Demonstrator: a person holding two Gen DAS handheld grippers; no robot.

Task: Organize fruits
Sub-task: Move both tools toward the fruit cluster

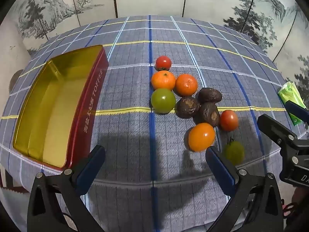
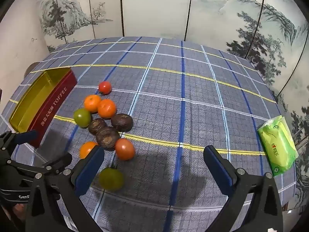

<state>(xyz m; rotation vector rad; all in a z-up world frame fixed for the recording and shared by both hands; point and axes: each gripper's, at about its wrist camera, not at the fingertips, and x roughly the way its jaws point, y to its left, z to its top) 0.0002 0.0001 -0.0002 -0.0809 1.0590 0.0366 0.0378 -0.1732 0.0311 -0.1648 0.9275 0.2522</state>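
My left tongs (image 1: pixel 155 155) and right tongs (image 2: pixel 153 155) both gape wide, nothing btwn the jaws. Fruits (image 1: pixel 186 100) sit clustered mid-table on the plaid cloth (image 1: pixel 135 77); one green fruit (image 2: pixel 111 178) lies toward the near edge. Toffee tin (image 1: pixel 58 104) sits open at the table's left edge.

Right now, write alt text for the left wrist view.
Ten fruits sit clustered on a plaid cloth, none yet in the empty gold tin at left. The left gripper hangs above the cloth, jaws wide and empty.
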